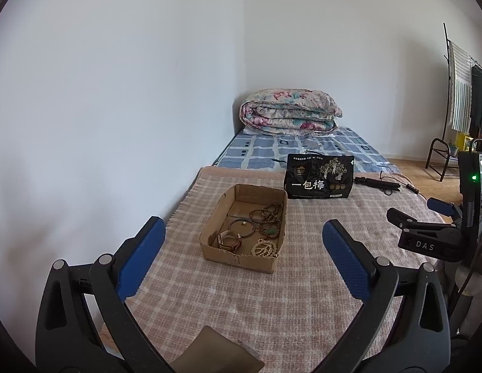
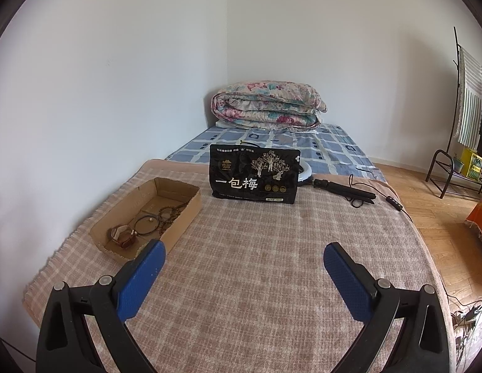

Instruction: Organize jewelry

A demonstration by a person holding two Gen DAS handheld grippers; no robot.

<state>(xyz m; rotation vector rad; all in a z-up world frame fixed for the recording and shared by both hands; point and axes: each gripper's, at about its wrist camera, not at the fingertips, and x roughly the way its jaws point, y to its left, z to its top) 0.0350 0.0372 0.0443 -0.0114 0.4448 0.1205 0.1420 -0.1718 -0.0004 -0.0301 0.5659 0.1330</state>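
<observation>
from the left wrist, the left gripper (image 1: 244, 236) gapes wide, holding nothing. one cardboard tray (image 1: 210, 233) sits on the checked blanket (image 1: 272, 295), holding one watch (image 1: 229, 238), one dark ring bangle (image 1: 241, 228) and several bead bracelets (image 1: 266, 214), too tangled to count. one black snack bag (image 1: 319, 177) stands behind.

from the right wrist, the right gripper (image 2: 244, 259) is likewise spread and empty; the tray lies left of it. one folded quilt (image 2: 267, 105) lies against the white wall.

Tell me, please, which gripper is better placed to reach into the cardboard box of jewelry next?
Left, probably: the left gripper faces the cardboard box head-on, open, while the box sits far left of the open right gripper.
</observation>
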